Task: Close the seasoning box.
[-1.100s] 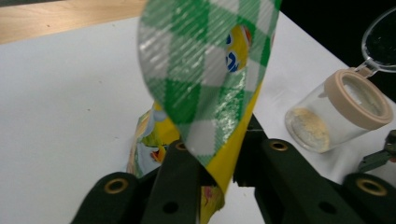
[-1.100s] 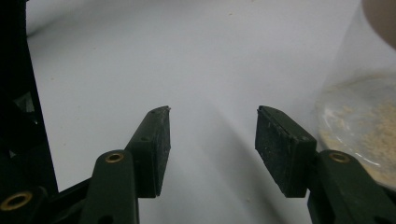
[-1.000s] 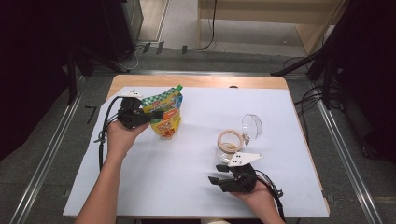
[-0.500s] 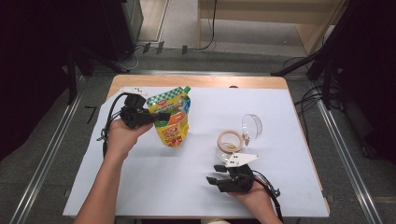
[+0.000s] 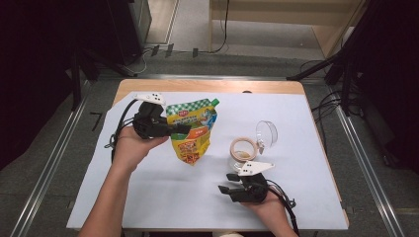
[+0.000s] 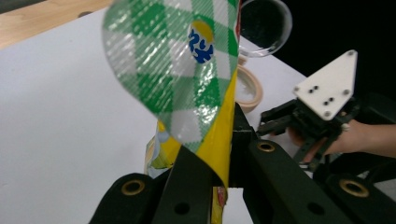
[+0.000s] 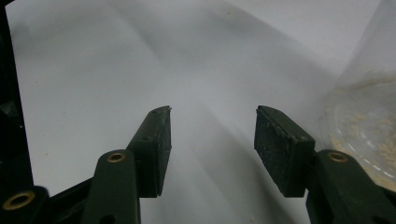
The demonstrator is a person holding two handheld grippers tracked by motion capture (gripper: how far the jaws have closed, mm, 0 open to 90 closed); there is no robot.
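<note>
**Pouch held off the sheet, other gripper idle**

The left gripper (image 5: 184, 129) is clamped on the edge of a yellow snack pouch (image 5: 191, 132) with a green-checked top; the pouch hangs from its jaws, tilted, above the white sheet (image 5: 148, 197); in the left gripper view the checked flap (image 6: 182, 70) curls over just ahead of the jaws; the right gripper (image 5: 223, 188) rests low on the sheet, jaws parted with nothing between them; a clear jar (image 5: 242, 150) stands just beyond it, its lid (image 5: 267, 132) behind the jar.
</note>
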